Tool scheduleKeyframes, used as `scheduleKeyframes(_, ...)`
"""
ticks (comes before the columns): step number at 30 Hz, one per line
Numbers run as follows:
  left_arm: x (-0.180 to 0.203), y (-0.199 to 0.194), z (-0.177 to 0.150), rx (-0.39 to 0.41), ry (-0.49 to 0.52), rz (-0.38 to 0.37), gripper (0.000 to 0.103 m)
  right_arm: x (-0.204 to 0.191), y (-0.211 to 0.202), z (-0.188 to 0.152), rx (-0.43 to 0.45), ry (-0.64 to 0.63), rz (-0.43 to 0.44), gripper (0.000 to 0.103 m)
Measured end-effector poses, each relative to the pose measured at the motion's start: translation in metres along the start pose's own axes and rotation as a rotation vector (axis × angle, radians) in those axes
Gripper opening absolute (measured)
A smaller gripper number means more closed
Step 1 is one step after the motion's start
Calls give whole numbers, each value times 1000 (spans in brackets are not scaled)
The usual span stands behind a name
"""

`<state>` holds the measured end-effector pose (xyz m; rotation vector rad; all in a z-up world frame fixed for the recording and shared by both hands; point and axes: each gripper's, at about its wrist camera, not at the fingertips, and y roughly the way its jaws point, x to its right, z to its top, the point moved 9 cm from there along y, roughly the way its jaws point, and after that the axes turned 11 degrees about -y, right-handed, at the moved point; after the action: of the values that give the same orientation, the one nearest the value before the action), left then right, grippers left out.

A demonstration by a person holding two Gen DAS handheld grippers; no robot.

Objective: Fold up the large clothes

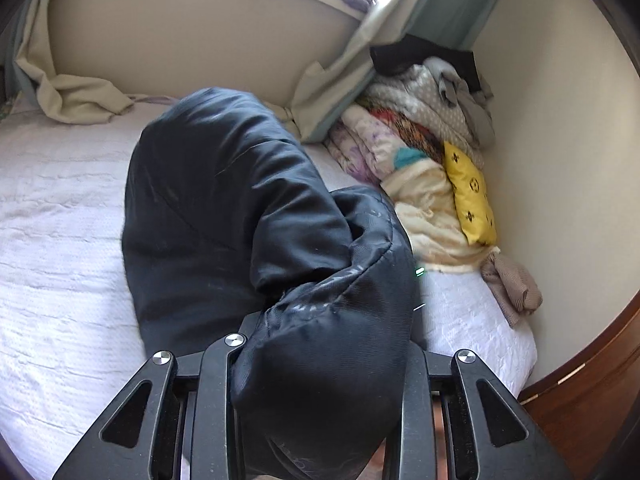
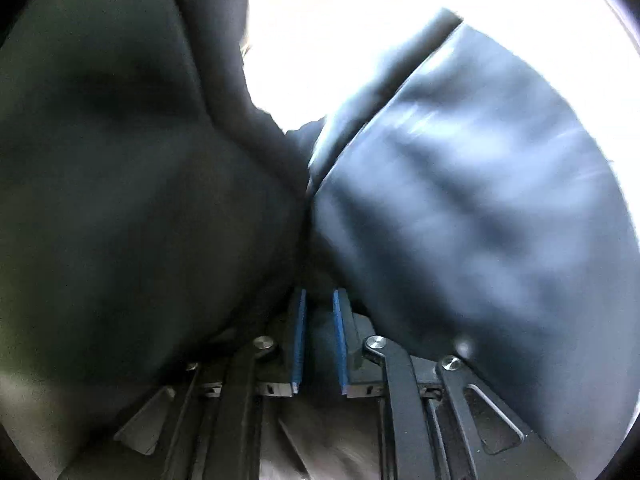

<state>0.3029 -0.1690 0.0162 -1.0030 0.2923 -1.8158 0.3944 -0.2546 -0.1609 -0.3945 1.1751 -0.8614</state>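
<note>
A large black padded jacket (image 1: pixel 224 200) is held up above the bed (image 1: pixel 60 240) in the left wrist view. A thick padded fold of it bulges between and over the fingers of my left gripper (image 1: pixel 320 360), which is shut on it; the fingertips are hidden by the cloth. In the right wrist view the same jacket (image 2: pixel 460 220) fills the frame, blurred, dark on the left and bluish on the right. My right gripper (image 2: pixel 319 300) is shut on a bunch of the jacket, with cloth between its blue pads (image 2: pixel 299 340).
The bed has a white textured cover. A pile of folded blankets and clothes (image 1: pixel 420 140) with a yellow pillow (image 1: pixel 470 196) sits in the far right corner by the wall. Beige curtains (image 1: pixel 72 92) hang at the back. A wooden frame (image 1: pixel 592 380) borders the right.
</note>
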Motion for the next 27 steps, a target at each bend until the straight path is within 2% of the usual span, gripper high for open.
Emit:
scheduleKeyframes(2, 10, 12, -13, -28, 17, -1, 35, 22, -36, 11, 82, 27, -57, 27)
scheduleKeyframes(6, 31, 40, -40, -74, 84, 17, 36, 69, -109, 29, 252, 91, -186, 32)
scheduleKeyframes(9, 46, 64, -65, -97, 170, 62, 38, 93, -151, 33, 352, 110, -272, 34)
scheduleKeyframes(12, 53, 83, -86, -115, 239, 102, 40, 102, -181, 37, 430, 112, -291, 34)
scheduleKeyframes(15, 58, 95, -98, -126, 292, 122, 42, 94, -196, 43, 478, 61, -261, 34)
scheduleKeyframes(17, 60, 98, -102, -130, 312, 119, 45, 80, -198, 44, 473, -6, -191, 33)
scheduleKeyframes(20, 61, 94, -105, -129, 339, 110, 47, 48, -168, 57, 385, -104, -20, 33)
scheduleKeyframes(21, 61, 93, -106, -130, 348, 108, 47, 42, -161, 55, 355, -124, 12, 33)
scheduleKeyframes(24, 60, 89, -109, -136, 360, 100, 47, 20, -141, 53, 285, -200, 13, 33)
scheduleKeyframes(26, 59, 89, -107, -140, 356, 94, 49, 16, -131, 50, 249, -228, 6, 25)
scheduleKeyframes(27, 59, 88, -107, -142, 353, 89, 51, 15, -122, 51, 221, -231, 7, 25)
